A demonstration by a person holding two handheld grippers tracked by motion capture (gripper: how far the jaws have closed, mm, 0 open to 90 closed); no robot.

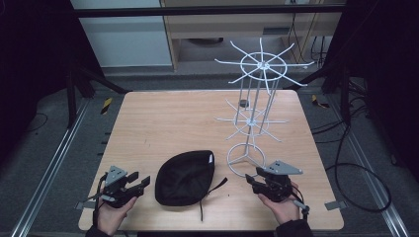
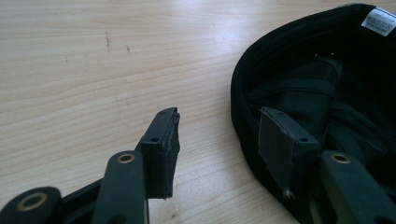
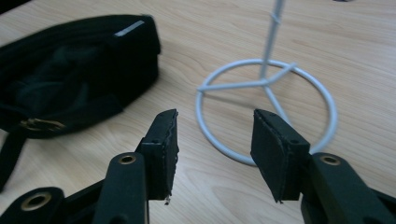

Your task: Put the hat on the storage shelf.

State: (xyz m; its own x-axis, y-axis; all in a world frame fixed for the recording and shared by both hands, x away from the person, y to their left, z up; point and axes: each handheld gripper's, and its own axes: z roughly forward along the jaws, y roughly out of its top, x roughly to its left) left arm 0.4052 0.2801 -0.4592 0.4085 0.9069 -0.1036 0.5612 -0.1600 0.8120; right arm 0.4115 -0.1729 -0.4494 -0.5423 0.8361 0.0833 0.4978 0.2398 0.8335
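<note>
A black cap (image 1: 184, 177) lies upside down on the wooden table (image 1: 163, 118), its strap trailing toward the front edge. A white wire display rack (image 1: 254, 94) stands at the right, its ring base (image 3: 266, 107) on the tabletop. My left gripper (image 1: 140, 181) rests open just left of the cap, held by a hand; in the left gripper view the cap (image 2: 322, 88) lies behind the right jaw. My right gripper (image 1: 253, 180) is open with nothing in it, between the cap's strap and the rack's base. The cap (image 3: 74, 74) shows at the left in the right gripper view.
A small dark object (image 1: 242, 103) sits on the table behind the rack. Cables (image 1: 356, 168) lie on the floor to the right of the table. Black frame bars (image 1: 89, 79) stand at the back left.
</note>
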